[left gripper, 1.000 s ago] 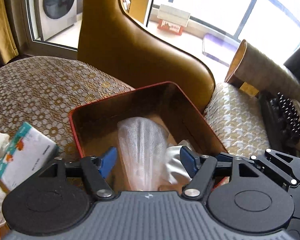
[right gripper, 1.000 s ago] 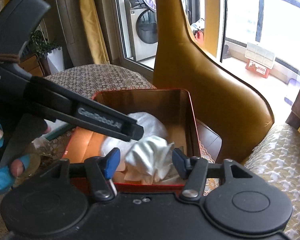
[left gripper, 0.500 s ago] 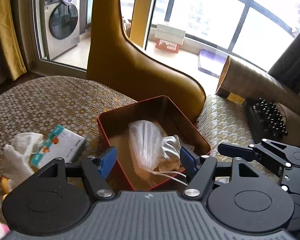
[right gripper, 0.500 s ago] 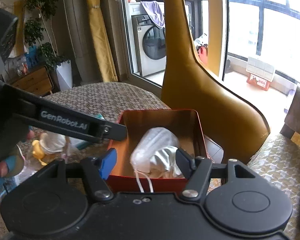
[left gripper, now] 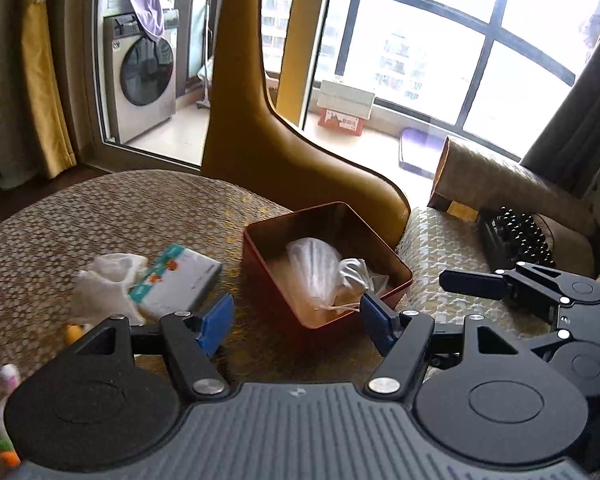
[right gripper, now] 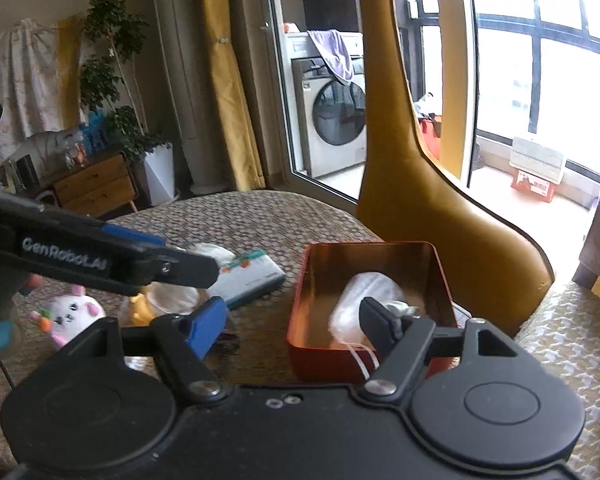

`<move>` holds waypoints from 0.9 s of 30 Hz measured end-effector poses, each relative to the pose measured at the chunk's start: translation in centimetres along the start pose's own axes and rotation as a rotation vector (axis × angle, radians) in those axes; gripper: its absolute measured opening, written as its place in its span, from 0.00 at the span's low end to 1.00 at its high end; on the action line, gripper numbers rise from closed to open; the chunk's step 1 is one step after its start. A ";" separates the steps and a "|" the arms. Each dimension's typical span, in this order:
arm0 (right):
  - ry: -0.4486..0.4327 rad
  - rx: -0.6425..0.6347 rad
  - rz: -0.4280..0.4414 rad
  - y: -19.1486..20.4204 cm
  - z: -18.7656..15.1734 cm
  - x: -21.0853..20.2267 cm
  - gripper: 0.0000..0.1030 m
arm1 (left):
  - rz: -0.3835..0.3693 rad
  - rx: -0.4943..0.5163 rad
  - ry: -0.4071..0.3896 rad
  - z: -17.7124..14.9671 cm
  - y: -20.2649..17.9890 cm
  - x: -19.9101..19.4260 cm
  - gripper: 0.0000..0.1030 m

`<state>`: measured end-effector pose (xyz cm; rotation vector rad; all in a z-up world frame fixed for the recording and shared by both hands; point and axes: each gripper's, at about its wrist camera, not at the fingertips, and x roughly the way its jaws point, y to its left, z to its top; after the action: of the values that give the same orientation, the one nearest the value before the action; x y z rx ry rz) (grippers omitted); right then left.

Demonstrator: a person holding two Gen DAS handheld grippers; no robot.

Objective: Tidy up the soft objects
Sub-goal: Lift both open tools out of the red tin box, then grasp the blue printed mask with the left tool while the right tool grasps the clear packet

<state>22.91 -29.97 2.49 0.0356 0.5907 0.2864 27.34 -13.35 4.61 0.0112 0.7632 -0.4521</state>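
a round table (left gripper: 100,216) under a woven patterned cloth takes up most of both views, a tall mustard chair back (left gripper: 284,168) behind it. near its edge sits a red tin box (left gripper: 380,252) holding a white mesh pouch (left gripper: 312,272) and a knotted grey bag (left gripper: 352,276) (touching, side by side). left of the box lies a tissue pack (left gripper: 176,280) against a crumpled white cloth (left gripper: 104,284) — a plush bunny (right gripper: 72,314) lies nearer. the left gripper (left gripper: 296,322) and right gripper (right gripper: 292,322) both hang spread and empty, above the table
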 end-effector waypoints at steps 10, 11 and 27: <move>-0.035 -0.024 0.066 4.2 -0.1 -1.9 0.84 | 0.025 -0.027 -0.052 -3.5 3.7 -5.8 0.73; -0.039 -0.029 0.069 4.7 -0.3 -2.0 0.86 | 0.025 -0.031 -0.053 -4.1 4.3 -6.4 0.73; -0.030 -0.025 0.136 9.2 -2.1 -0.6 0.99 | 0.106 -0.101 -0.147 -10.1 9.3 -12.2 0.99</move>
<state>18.90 -21.41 2.10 0.0561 0.5555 0.4244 16.66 1.56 3.98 -0.0753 0.6368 -0.3096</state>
